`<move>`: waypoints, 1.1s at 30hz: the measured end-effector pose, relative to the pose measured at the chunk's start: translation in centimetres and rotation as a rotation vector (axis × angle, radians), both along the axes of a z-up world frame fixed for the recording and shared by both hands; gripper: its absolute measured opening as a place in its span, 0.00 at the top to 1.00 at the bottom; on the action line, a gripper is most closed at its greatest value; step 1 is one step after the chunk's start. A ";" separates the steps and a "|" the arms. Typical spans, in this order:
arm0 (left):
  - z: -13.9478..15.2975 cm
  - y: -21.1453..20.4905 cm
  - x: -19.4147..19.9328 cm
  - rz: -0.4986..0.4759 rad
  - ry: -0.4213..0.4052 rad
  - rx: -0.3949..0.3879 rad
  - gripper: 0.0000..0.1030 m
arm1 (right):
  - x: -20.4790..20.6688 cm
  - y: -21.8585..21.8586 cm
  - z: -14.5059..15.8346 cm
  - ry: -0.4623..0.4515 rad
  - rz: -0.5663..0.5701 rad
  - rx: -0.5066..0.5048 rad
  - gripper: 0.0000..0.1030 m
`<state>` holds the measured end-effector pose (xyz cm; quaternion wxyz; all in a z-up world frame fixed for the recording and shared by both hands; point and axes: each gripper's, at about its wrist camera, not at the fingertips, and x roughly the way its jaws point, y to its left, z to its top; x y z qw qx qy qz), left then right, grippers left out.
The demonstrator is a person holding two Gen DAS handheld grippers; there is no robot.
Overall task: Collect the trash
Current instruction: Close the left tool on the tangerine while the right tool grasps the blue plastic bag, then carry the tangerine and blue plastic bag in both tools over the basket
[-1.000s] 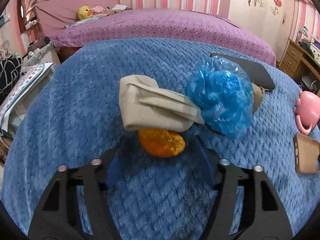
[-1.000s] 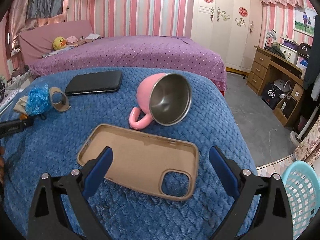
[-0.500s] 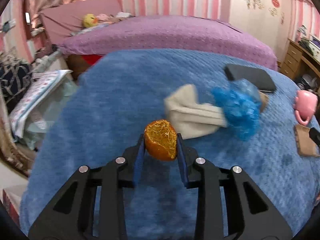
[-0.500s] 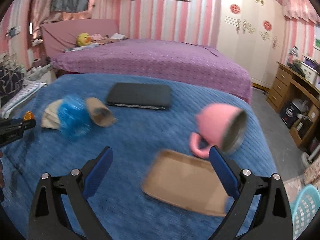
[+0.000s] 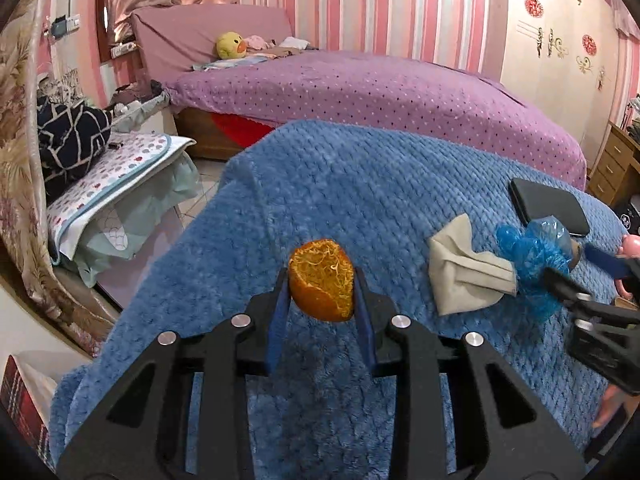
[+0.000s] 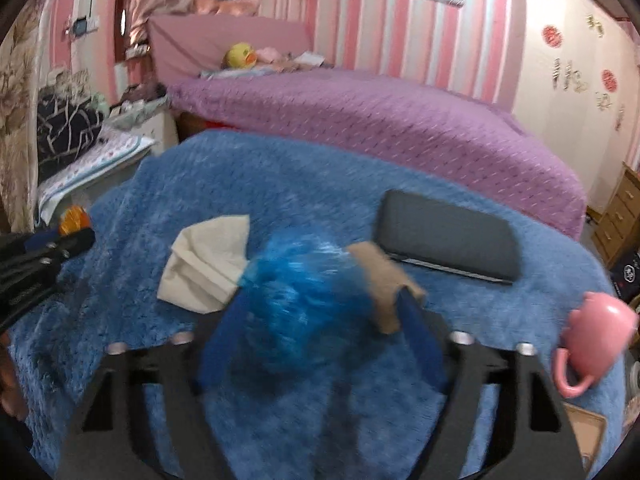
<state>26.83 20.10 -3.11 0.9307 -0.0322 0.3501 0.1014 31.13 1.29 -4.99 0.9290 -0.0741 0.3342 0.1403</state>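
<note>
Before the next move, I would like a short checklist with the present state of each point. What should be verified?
1. Left tool holds the orange peel half firmly between both pads, clear of the blue knitted blanket: ok.
2. Right tool is centred around the crumpled blue plastic bag; its jaws have just been closing: ok.
3. Right pads already press on the bag: cannot tell, picture is blurred.
4. Brown cardboard roll stays outside the right grip: cannot tell, it touches the bag.
5. Beige crumpled paper is free for later: ok.
6. Trash bin within view: not ok.
</note>
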 end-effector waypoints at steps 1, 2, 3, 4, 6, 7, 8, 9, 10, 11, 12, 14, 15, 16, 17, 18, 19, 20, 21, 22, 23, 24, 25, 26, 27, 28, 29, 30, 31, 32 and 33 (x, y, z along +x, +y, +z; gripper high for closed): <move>0.1 0.0 0.0 -0.001 -0.001 0.005 0.72 | 0.4 0.5 -0.3 0.001 0.007 -0.001 0.42; 0.2 -0.1 0.0 -0.003 -0.004 0.011 0.72 | 0.6 0.7 -0.4 0.000 0.020 0.000 0.59; 0.3 -0.3 0.0 -0.004 -0.005 0.016 0.72 | 0.7 0.8 -0.5 0.005 0.030 0.006 0.65; 0.4 -0.4 0.0 -0.007 -0.005 0.018 0.72 | 0.6 0.7 -0.4 0.005 0.039 0.019 0.70; 0.6 -0.7 -0.3 -0.012 -0.008 0.019 0.72 | 0.1 0.2 0.0 -0.020 0.043 0.026 0.74; 0.7 -0.9 -0.3 -0.015 -0.009 0.018 0.72 | -0.4 -0.2 0.4 -0.035 0.042 0.032 0.75; 0.9 -1.2 -0.4 -0.020 -0.011 0.015 0.72 | -0.9 -1.0 0.9 -0.047 0.038 0.038 0.76; 1.1 -1.5 -0.6 -0.027 -0.015 0.011 0.72 | -1.5 -2.0 1.5 -0.063 0.028 0.051 0.76; 1.3 -1.8 -0.7 -0.033 -0.021 0.009 0.72 | -2.1 -3.0 2.1 -0.071 0.017 0.065 0.76; 1.5 -2.3 -1.0 -0.043 -0.029 0.009 0.72 | -2.6 -3.8 2.5 -0.074 0.009 0.076 0.76; 1.8 -2.9 -1.2 -0.054 -0.037 0.014 0.72 | -3.2 -5.0 3.0 -0.074 -0.002 0.090 0.76; 2.1 -3.9 -1.7 -0.072 -0.046 0.025 0.72 | -4.1 -7.0 3.7 -0.080 -0.025 0.102 0.76; 2.2 -4.4 -1.9 -0.078 -0.047 0.026 0.72 | -4.7 -8.1 4.0 -0.084 -0.041 0.101 0.76; 2.3 -4.9 -2.2 -0.085 -0.047 0.022 0.72 | -5.0 -8.8 4.1 -0.084 -0.052 0.101 0.76; 2.2 -5.3 -2.4 -0.090 -0.047 0.017 0.72 | -5.5 -9.8 4.2 -0.083 -0.067 0.103 0.76; 2.2 -5.7 -2.7 -0.097 -0.045 0.010 0.72 | -5.9 -10.6 4.3 -0.083 -0.080 0.105 0.76; 2.2 -6.2 -2.9 -0.104 -0.045 0.006 0.72 | -6.4 -11.6 4.3 -0.081 -0.092 0.109 0.76; 2.2 -6.7 -3.2 -0.114 -0.044 0.009 0.72 | -6.9 -12.5 4.2 -0.073 -0.101 0.114 0.75; 2.2 -7.4 -3.5 -0.120 -0.042 0.018 0.72 | -7.4 -13.4 4.1 -0.067 -0.113 0.112 0.75; 2.2 -7.9 -3.9 -0.125 -0.043 0.027 0.72 | -7.8 -14.0 4.0 -0.064 -0.120 0.109 0.75; 2.3 -8.3 -4.1 -0.130 -0.045 0.029 0.72 | -8.4 -14.8 3.9 -0.061 -0.132 0.105 0.75; 2.4 -8.9 -4.4 -0.138 -0.050 0.028 0.72 | -8.9 -15.4 3.8 -0.058 -0.140 0.103 0.75; 2.5 -9.3 -4.7 -0.146 -0.055 0.025 0.72 | -9.6 -16.4 3.6 -0.052 -0.153 0.101 0.75; 2.6 -9.8 -5.0 -0.154 -0.059 0.019 0.72 | -10.1 -16.8 3.5 -0.048 -0.161 0.098 0.75; 2.6 -10.3 -5.3 -0.163 -0.062 0.016 0.72 | -10.5 -17.3 3.3 -0.045 -0.169 0.095 0.75; 2.7 -10.7 -5.5 -0.169 -0.064 0.015 0.72 | -11.1 -18.0 3.1 -0.043 -0.179 0.091 0.75; 2.8 -11.3 -5.7 -0.175 -0.065 0.017 0.72 | -11.7 -18.7 3.0 -0.043 -0.189 0.083 0.75; 3.0 -12.0 -6.0 -0.181 -0.068 0.022 0.72 | -12.3 -19.5 2.9 -0.046 -0.201 0.074 0.75; 3.1 -12.6 -6.3 -0.185 -0.073 0.024 0.72 | -12.9 -20.2 2.8 -0.049 -0.212 0.070 0.75; 3.2 -13.0 -6.5 -0.188 -0.077 0.025 0.72 | -13.3 -20.6 2.8 -0.051 -0.220 0.071 0.75; 3.3 -13.6 -6.8 -0.193 -0.079 0.024 0.72 | -13.9 -21.5 2.8 -0.054 -0.233 0.078 0.75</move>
